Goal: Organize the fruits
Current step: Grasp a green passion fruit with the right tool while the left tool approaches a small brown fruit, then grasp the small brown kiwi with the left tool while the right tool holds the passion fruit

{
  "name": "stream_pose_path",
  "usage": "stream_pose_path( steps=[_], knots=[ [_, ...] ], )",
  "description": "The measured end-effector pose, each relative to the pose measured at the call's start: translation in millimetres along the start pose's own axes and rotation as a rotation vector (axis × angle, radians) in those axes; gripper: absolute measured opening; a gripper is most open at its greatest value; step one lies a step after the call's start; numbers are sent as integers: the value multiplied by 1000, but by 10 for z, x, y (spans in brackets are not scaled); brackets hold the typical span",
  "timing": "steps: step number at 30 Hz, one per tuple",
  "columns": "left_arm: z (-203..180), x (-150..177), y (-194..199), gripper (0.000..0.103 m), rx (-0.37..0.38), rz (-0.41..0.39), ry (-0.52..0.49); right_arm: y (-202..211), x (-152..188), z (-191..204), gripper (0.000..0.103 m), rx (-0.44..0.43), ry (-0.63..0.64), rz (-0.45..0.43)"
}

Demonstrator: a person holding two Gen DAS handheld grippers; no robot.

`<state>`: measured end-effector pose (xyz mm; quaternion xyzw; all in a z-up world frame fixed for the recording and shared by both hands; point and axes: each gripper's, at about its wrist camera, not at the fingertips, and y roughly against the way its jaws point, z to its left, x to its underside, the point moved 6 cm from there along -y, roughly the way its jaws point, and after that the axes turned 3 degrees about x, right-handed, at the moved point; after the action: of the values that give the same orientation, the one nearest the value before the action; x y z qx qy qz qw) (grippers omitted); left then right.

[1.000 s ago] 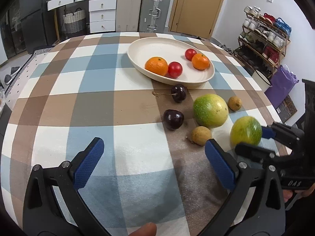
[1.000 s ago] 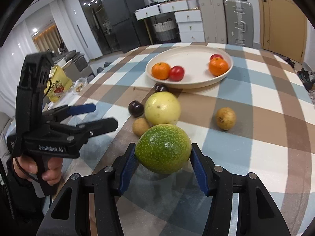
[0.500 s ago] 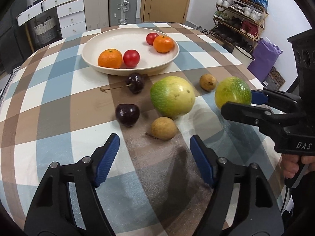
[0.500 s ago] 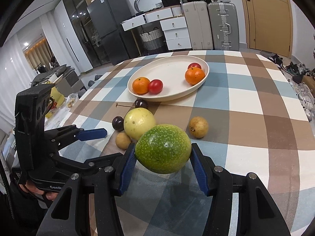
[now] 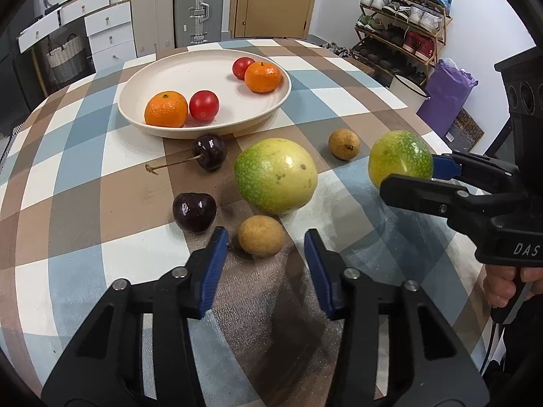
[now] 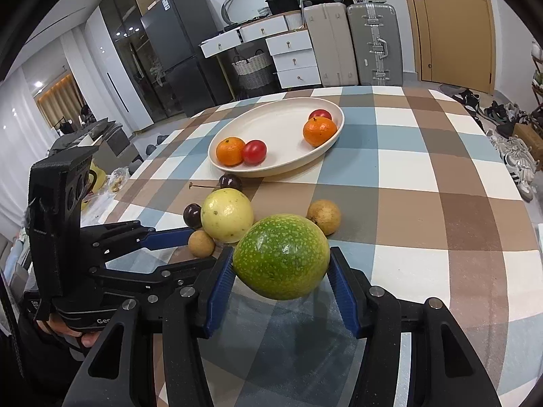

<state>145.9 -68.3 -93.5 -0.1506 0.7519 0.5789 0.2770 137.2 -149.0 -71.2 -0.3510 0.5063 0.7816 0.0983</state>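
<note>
- Currently the right gripper (image 6: pixel 281 273) is clamped on a green speckled fruit (image 6: pixel 281 256), its blue pads pressing both sides and holding it clear of the checked tabletop (image 6: pixel 424 169); the left wrist view shows the same fruit (image 5: pixel 400 159) between those fingers.
- Lower down, the left gripper (image 5: pixel 263 242) has just been closing its jaws; they stand narrowed but apart, with a small tan fruit (image 5: pixel 260 240) lying on the tabletop between the tips, the pads not pressing it.
- Just beyond that tan fruit sits a large yellow-green fruit (image 5: pixel 276 174), resting on the tabletop.
- Left of it lie two dark cherries: a near cherry (image 5: pixel 194 212) without a visible stem, and a far cherry (image 5: pixel 209 152) with a long stem, close to the plate's rim.
- Another small tan fruit (image 5: pixel 343 139) lies apart, between the large fruit and the held one.
- Further back, a cream oval plate (image 5: pixel 190 74) carries two oranges and two red tomatoes in pairs: a front orange (image 5: pixel 166 108) touching a front tomato (image 5: pixel 203 105), and a back orange (image 5: pixel 263 77) partly covering a back tomato (image 5: pixel 241 67).
- At the right edge a hand (image 5: pixel 505 286) holds the right gripper's handle.
</note>
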Motion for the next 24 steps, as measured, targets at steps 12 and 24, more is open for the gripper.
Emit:
stream_pose_path(
  steps=[12, 24],
  knots=[
    [-25, 13, 122, 28, 18, -34, 5, 16, 3, -14, 55, 4, -2, -5],
    [54, -42, 442, 28, 35, -102, 54, 117, -75, 95, 55, 0, 35, -33]
  ],
)
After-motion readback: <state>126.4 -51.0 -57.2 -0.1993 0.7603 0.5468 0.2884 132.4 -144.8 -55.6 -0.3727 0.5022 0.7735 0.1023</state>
